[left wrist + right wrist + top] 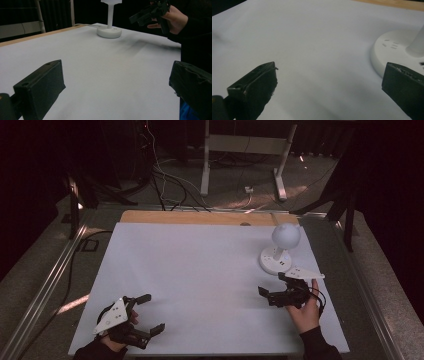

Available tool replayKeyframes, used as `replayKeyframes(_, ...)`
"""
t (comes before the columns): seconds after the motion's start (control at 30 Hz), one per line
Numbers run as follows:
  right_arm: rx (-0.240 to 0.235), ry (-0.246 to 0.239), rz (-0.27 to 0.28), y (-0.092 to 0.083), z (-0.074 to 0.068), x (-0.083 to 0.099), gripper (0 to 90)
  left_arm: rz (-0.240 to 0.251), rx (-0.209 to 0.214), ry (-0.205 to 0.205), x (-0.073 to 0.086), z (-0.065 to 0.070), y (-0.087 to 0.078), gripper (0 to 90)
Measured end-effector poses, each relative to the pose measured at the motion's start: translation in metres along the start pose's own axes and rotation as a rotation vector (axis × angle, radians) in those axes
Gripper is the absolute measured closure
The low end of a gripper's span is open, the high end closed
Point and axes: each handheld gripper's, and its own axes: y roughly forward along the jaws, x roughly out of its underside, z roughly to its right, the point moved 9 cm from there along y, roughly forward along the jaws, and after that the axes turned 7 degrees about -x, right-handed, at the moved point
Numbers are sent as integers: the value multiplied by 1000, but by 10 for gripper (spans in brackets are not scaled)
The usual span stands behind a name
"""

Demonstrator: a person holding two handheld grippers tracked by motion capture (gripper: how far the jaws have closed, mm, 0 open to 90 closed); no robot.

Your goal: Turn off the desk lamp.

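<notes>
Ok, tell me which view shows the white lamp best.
The high view: the whole lamp shows there, round head, stem and round base. The left gripper view cuts off its head; the right gripper view catches part of its base.

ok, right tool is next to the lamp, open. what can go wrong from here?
1. The white lamp looks top-heavy, a round head on a thin stem; a sideways nudge from the right tool could tip it.
2. The lamp sits near the table's right edge; a push might slide it off.
3. The left tool is open and far away, so it can't steady the lamp quickly.
</notes>
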Motion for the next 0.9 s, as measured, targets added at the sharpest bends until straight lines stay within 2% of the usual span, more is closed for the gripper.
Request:
replayKeyframes(0.4,-102,-52,-64,-3,-18,37,0,0,0,-5,0,0,0,5)
replayKeyframes(0.53,-111,-110,-106,-1,-16,51,0,-1,0,-1,0,1,0,5)
replayKeyframes(0.67,-121,-104,-121,1,-14,58,0,-2,0,-1,1,0,0,5)
replayKeyframes(0.9,-123,-113,-111,1,-15,57,0,-3,4,1,1,1,1,5)
